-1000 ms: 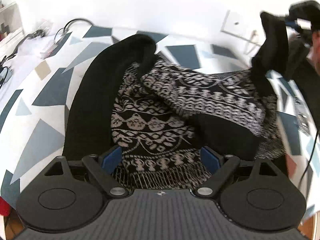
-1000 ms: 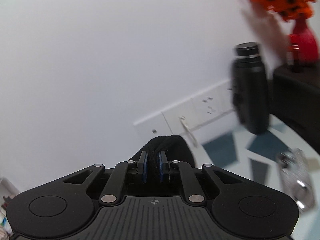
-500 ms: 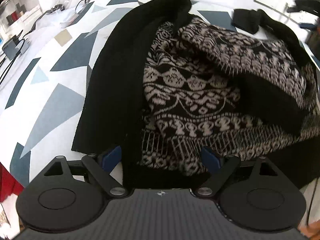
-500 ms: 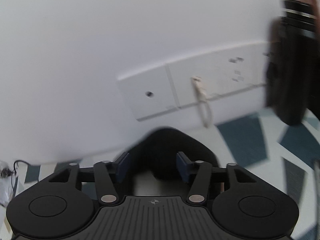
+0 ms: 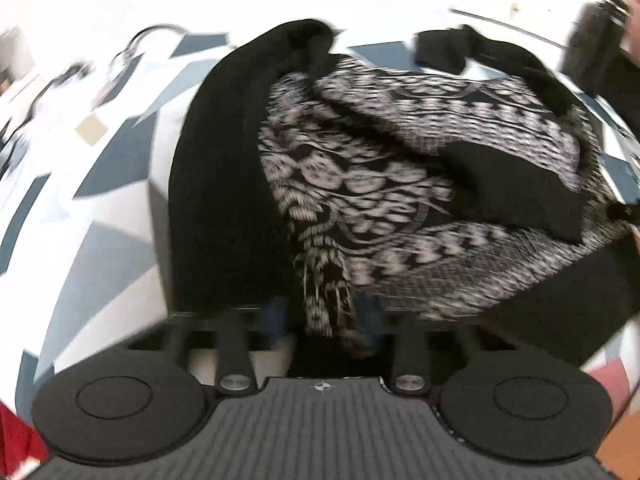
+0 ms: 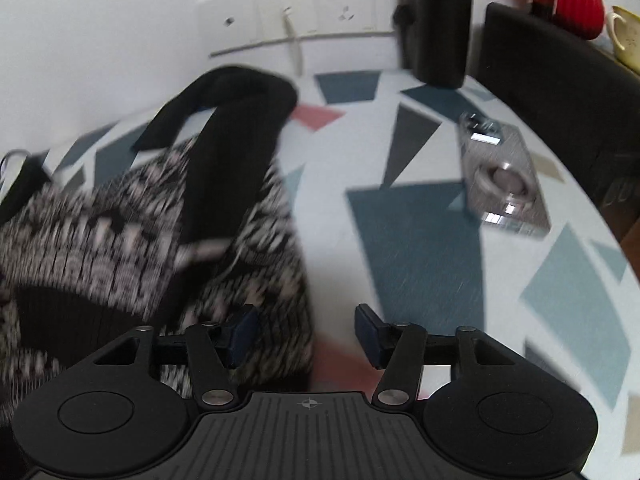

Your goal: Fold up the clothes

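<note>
left gripper fingers pinching patterned hem of sweater, heaped on bench | right gripper fingers apart, empty | risk: thin pinch slips (loose knit), fold collapses

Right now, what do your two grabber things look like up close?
Both look alike. The left gripper and the right gripper are matte black plastic. Each has a ribbed grey-black deck with a tiny crosshair mark, two round discs at the sides, angled link bars with silver rivets, and dark blue pads on the fingertips. No cables or sleeves show on them.
</note>
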A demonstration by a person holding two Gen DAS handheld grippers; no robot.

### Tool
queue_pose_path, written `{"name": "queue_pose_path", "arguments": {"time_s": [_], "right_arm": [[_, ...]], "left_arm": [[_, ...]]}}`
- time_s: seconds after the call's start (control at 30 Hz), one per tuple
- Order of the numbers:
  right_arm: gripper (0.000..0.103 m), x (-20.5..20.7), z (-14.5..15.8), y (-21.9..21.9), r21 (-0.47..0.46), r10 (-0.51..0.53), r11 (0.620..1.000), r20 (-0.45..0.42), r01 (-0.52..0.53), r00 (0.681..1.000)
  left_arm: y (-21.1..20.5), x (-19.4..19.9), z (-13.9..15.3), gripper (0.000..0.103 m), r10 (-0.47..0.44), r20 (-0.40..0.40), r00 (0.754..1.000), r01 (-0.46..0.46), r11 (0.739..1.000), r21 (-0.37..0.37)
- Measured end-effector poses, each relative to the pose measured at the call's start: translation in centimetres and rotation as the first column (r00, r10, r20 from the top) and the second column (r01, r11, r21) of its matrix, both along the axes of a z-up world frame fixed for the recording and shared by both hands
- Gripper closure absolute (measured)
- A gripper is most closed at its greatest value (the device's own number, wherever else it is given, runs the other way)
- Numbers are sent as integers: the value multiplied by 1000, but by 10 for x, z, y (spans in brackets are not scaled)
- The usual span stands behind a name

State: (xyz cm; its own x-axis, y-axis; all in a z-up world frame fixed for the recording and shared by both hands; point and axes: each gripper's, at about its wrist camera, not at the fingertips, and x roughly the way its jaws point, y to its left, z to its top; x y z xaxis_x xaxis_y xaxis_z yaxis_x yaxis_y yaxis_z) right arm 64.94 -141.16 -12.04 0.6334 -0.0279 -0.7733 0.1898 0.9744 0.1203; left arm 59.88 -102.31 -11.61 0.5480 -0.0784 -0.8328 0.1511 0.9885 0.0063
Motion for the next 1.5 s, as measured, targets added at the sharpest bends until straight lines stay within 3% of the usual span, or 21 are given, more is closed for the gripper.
{"name": "queue_pose_path", "arguments": {"time_s": [0.03, 0.13, 0.3, 0.43, 0.5, 0.53, 0.6, 0.67, 0.8, 0.83, 0.9, 0.97, 1.03, 1.17, 1.3, 1.37, 1.43, 1.5], "right_arm": [[96, -4, 0, 2, 25, -6, 1000, 7, 6, 1000], [97, -15, 3, 5, 83, -63, 995, 15, 61, 998], [98, -56, 14, 6, 88, -85, 993, 27, 82, 996], [98, -98, 11, 7, 98, -117, 988, -22, 119, 993], [97, -113, 6, 5, 113, -148, 982, -60, 154, 987], [96, -118, 6, 6, 113, -160, 979, -73, 167, 984], [84, -126, 13, 8, 108, -186, 975, -87, 195, 979], [71, -134, 42, 11, 165, -176, 971, -1, 174, 984], [70, -135, 112, 18, 207, -107, 976, 188, 67, 976], [70, -130, 118, 17, 224, -99, 973, 194, 54, 976], [70, -117, 128, 13, 259, -85, 965, 196, 32, 977], [63, -105, 137, 9, 293, -70, 956, 199, 9, 978], [60, -91, 116, 13, 294, -71, 955, 117, 34, 991], [62, -73, 58, 23, 294, -97, 950, -57, 110, 994], [71, -60, 40, 16, 331, -117, 933, -94, 142, 989], [80, -53, 32, 12, 349, -126, 924, -110, 157, 986], [86, -47, 24, 8, 367, -135, 914, -127, 173, 983], [93, -41, 16, 5, 385, -143, 903, -144, 189, 979]], "left_arm": [[-2, 0, 0, 79, -9, 2, 1000, 9, 1000, 11], [-1, -6, -1, 80, -32, 1, 999, 32, 999, 18], [8, -30, 1, 80, -73, -21, 997, 73, 997, -3], [15, -50, 2, 79, -106, -38, 994, 105, 994, -20], [18, -57, 3, 74, -123, -43, 991, 122, 992, -28], [18, -59, 4, 71, -130, -45, 990, 129, 991, -32], [22, -58, 9, 65, -129, -53, 990, 127, 991, -41], [26, -56, 20, 64, -127, -53, 991, 123, 991, -61], [34, -58, 57, 64, -137, 28, 990, 140, 983, -116], [34, -55, 67, 62, -137, 48, 989, 142, 981, -130], [29, -39, 79, 44, -147, 53, 988, 154, 972, -177], [22, -18, 86, 36, -163, 42, 986, 168, 958, -231], [7, 8, 84, 35, -178, 18, 984, 176, 945, -274], [-26, 59, 61, 35, -148, -56, 987, 132, 964, -229], [-39, 92, 41, 35, -106, -73, 992, 94, 983, -158], [-38, 106, 37, 38, -80, -80, 994, 67, 986, -154], [-32, 116, 33, 49, -58, -105, 993, 38, 982, -186], [-24, 124, 31, 84, -43, -127, 991, 12, 973, -232]]}}
